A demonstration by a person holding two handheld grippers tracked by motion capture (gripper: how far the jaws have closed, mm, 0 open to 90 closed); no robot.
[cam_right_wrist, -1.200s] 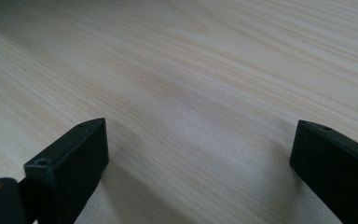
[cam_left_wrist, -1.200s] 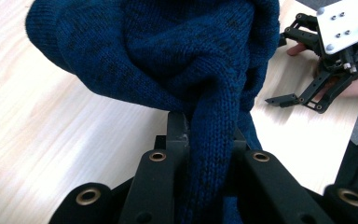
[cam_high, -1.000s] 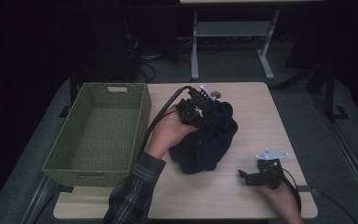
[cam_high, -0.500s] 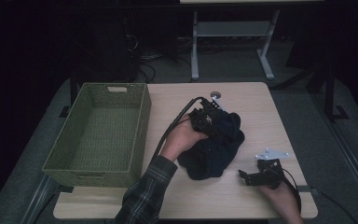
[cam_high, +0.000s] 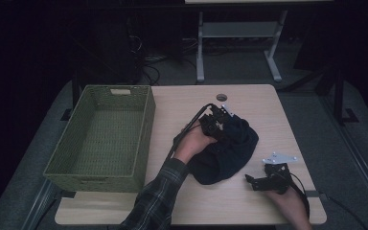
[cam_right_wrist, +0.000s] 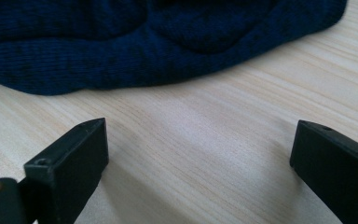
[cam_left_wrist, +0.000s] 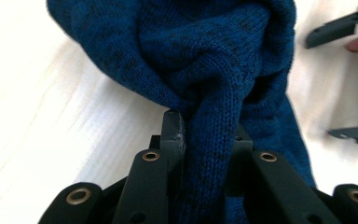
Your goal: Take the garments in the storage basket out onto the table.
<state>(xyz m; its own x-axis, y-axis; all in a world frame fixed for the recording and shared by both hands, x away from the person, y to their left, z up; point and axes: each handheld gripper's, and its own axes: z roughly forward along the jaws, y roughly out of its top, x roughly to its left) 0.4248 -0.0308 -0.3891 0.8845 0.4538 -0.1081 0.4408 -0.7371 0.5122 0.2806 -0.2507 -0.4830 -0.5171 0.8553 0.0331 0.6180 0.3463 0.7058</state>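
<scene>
Your left gripper [cam_high: 219, 125] has its fingers [cam_left_wrist: 173, 135] clamped on a fold of the blue sweater [cam_high: 227, 151], though they have just been easing apart. The sweater lies bunched on the desk [cam_high: 182, 103], right of the green basket [cam_high: 103, 136]. Your right gripper [cam_right_wrist: 198, 163] rests near the sweater's edge, fingers wide with bare desk between them.

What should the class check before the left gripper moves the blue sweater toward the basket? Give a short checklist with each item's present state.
1. Fold of the sweater between the left gripper jaws: ok, though they have just been opening.
2. Grip tight enough to lift: cannot tell.
3. Right gripper open and off the sweater: ok.
4. Basket empty: ok.
5. Table between sweater and basket free: ok.
</scene>
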